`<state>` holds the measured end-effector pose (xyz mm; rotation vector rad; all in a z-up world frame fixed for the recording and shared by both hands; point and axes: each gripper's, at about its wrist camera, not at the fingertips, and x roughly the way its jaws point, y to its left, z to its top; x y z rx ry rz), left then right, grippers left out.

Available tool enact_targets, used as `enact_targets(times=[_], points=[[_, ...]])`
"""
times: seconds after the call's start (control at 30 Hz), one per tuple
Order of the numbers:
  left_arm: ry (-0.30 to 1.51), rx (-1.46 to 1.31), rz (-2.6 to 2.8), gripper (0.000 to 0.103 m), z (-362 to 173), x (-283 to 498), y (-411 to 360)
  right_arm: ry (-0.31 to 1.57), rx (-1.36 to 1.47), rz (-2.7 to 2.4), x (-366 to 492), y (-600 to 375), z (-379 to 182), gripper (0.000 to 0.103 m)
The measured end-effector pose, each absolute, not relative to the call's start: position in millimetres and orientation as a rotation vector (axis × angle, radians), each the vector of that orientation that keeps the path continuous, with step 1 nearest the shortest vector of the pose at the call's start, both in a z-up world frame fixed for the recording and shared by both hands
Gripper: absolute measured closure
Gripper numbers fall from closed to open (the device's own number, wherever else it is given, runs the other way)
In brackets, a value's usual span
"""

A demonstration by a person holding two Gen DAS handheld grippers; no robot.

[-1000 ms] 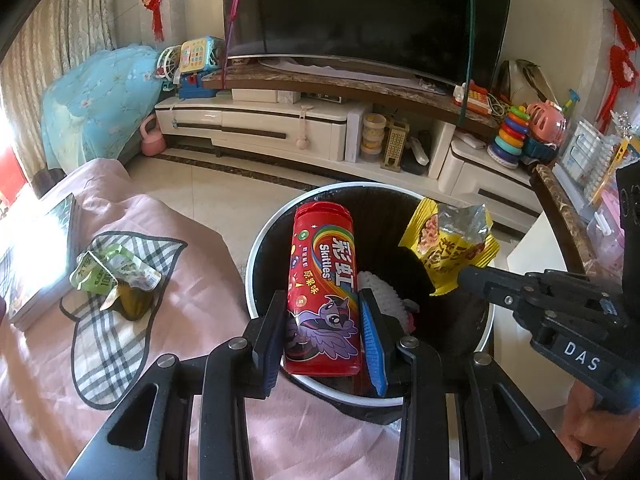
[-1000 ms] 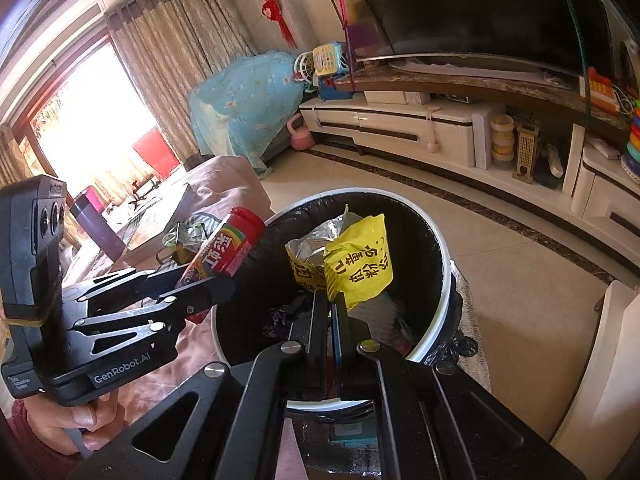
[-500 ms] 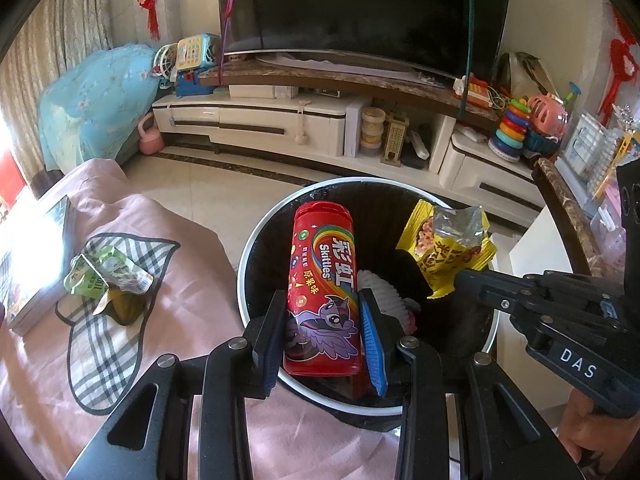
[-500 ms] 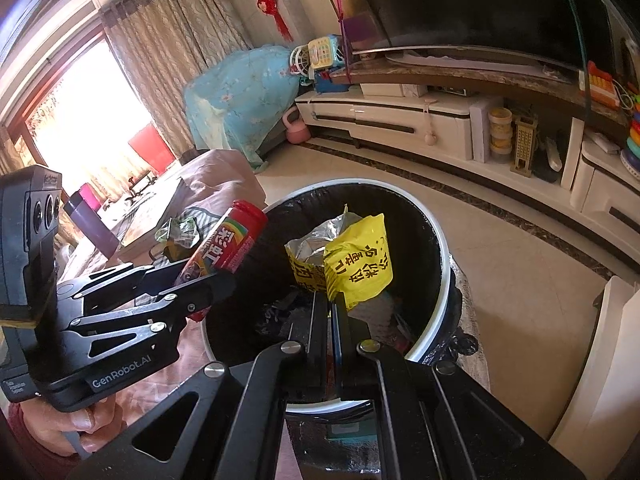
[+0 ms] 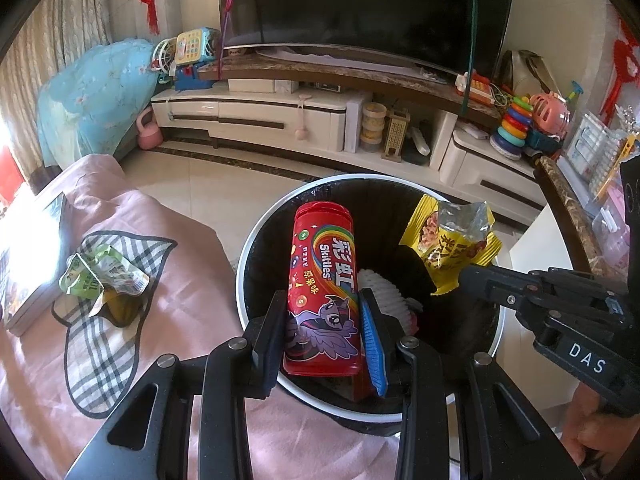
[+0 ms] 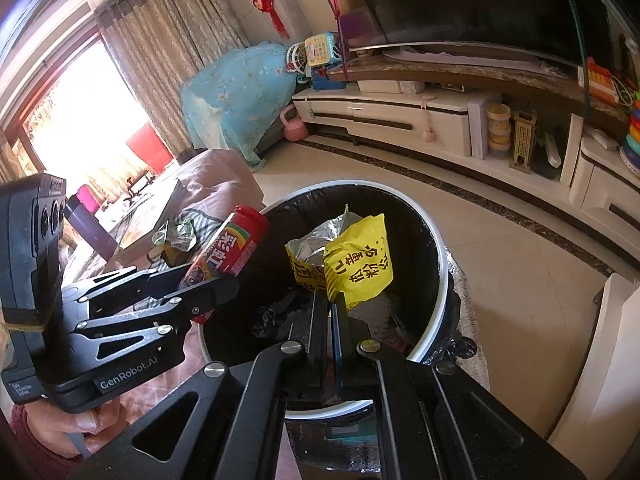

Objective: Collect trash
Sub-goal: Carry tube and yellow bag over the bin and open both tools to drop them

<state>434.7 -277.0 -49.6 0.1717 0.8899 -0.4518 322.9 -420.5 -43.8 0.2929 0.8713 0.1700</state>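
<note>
Left hand-held gripper (image 5: pixel 323 320) clamps Skittles tube (image 5: pixel 322 280) above bin (image 5: pixel 248 248), beside yellow wrapper (image 5: pixel 444 248).

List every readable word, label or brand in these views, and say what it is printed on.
"Skittles": red candy tube.
"彩虹": also on the tube.
"DAS": right gripper body.
"GenRobot.AI": left gripper body.
Yellow snack bag: characters upside down, not reliably readable.
Green wrapper: print too small.

Glossy plastic tube (image 5: pixel 322 288); crinkled foil packet (image 5: pixel 452 240)
</note>
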Motion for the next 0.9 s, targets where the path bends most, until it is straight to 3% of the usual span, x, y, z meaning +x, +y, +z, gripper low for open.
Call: enact_targets(times=[0.5,0.63,0.77,0.83,0.9], points=[[0.919,0.148,-0.465,0.069,-51,444,-276,0.895,0.306,0.160,328,-421,-48,0.097],[0.896,0.135,-0.453,0.048,-42,441,-273,0.895,0.313,0.153,327,-423,-48,0.094],[0.862,0.111,-0.430,0.041,-33,429,-257,0.866,0.347,0.135,318,-431,-41,0.059],[0.857,0.097,-0.422,0.038,-32,421,-248,0.844,0.358,0.133,313,-431,-35,0.053],[0.864,0.083,-0.416,0.037,-32,411,-240,0.821,0.371,0.132,306,-429,-28,0.035]])
